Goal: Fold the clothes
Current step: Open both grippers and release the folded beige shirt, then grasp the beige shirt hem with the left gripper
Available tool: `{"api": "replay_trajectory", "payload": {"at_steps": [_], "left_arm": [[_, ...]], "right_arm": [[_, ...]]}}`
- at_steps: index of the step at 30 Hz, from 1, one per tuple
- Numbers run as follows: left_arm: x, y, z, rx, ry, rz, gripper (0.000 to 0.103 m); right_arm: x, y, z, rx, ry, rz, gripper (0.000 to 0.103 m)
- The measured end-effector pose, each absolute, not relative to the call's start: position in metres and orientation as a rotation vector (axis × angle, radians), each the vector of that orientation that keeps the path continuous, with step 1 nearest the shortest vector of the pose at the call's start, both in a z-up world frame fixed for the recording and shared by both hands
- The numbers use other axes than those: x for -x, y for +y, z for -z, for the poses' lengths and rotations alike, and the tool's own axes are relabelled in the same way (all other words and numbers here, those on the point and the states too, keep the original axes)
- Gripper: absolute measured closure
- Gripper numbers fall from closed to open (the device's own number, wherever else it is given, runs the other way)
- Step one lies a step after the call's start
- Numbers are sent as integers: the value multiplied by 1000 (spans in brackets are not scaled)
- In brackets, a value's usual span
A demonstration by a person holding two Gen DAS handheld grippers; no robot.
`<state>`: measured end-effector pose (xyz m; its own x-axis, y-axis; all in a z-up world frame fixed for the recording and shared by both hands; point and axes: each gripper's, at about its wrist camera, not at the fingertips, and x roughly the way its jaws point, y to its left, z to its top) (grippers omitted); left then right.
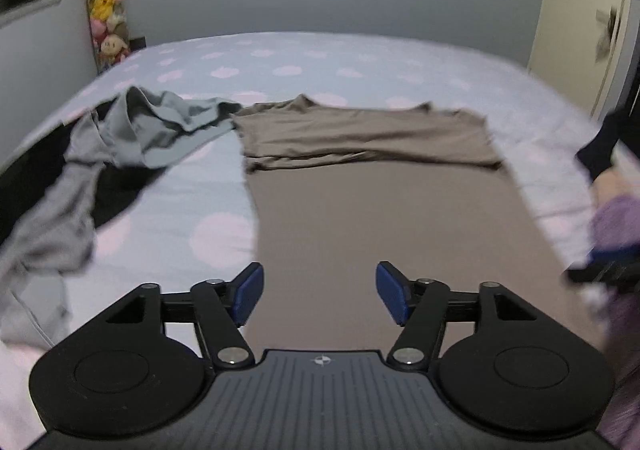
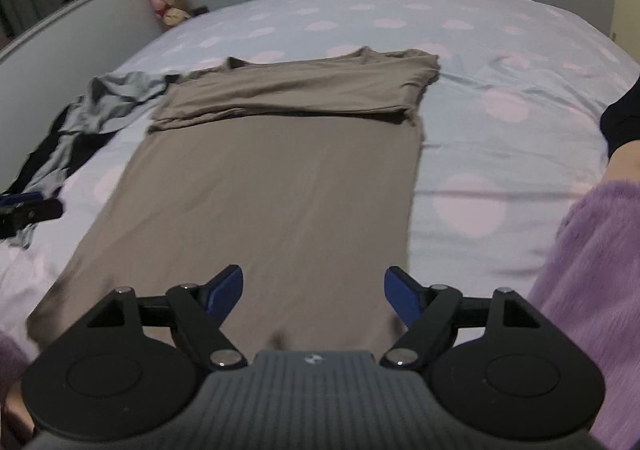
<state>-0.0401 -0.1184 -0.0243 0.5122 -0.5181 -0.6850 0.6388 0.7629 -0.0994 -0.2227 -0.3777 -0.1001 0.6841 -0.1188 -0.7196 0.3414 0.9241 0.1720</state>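
A brown T-shirt (image 1: 360,218) (image 2: 280,186) lies flat on the bed as a long strip, its sleeves folded in across the top part near the collar. My left gripper (image 1: 319,294) hovers open above the shirt's near end, blue pads apart, nothing between them. My right gripper (image 2: 314,296) is open too, over the shirt's near right part, and holds nothing. The left gripper's tip (image 2: 24,210) shows at the left edge of the right wrist view.
A heap of grey and black clothes (image 1: 120,146) (image 2: 100,102) lies left of the shirt. The bed sheet (image 1: 192,210) (image 2: 500,130) is pale blue with pink dots. A purple fuzzy sleeve (image 2: 592,270) and a hand are at the right. Stuffed toys (image 1: 106,10) hang by the wall.
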Motion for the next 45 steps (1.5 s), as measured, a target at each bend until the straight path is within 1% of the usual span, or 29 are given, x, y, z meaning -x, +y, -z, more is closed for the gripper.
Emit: {"api": "replay_trajectory", "payload": {"at_steps": [3,4,5,7,10,13,21,23,27,28,33,39,42,45], "left_arm": [[56,-114,24,-68,750,745,27],[61,-114,24,-65,739,756,27],[65,-115,24,-62,728,768,27],[74,-116,24,-79,698,784,27],[87,-120,23,-125,672,809,27],[97,-126,20,-207,673,880,27],[117,-129,7,-330,681,981,27],[119,-131,9,-416,694,993,27],[126,-131,19,-620,699,1012,33],[128,-130,23,-669,695,1011,33],[133,-124,45,-896,718,1023,34],[151,-126,77,-1172,718,974,34],[162,-135,94,-1294,711,930,37],[168,-140,102,-1343,729,967,46]], "right_arm": [[234,-365,96,-270,738,256,21],[237,-362,94,-259,720,253,19],[240,-358,89,-249,694,245,11],[245,-348,80,-213,653,233,7],[248,-334,71,-150,661,229,2],[246,-323,69,-83,731,224,2],[259,-302,63,66,835,87,2],[261,-296,67,120,882,39,2],[266,-278,90,265,972,-5,3],[267,-275,94,280,983,-8,3],[271,-272,103,304,996,0,3],[273,-284,103,230,989,21,3],[273,-286,104,209,989,24,3],[272,-287,104,201,994,17,3]]}}
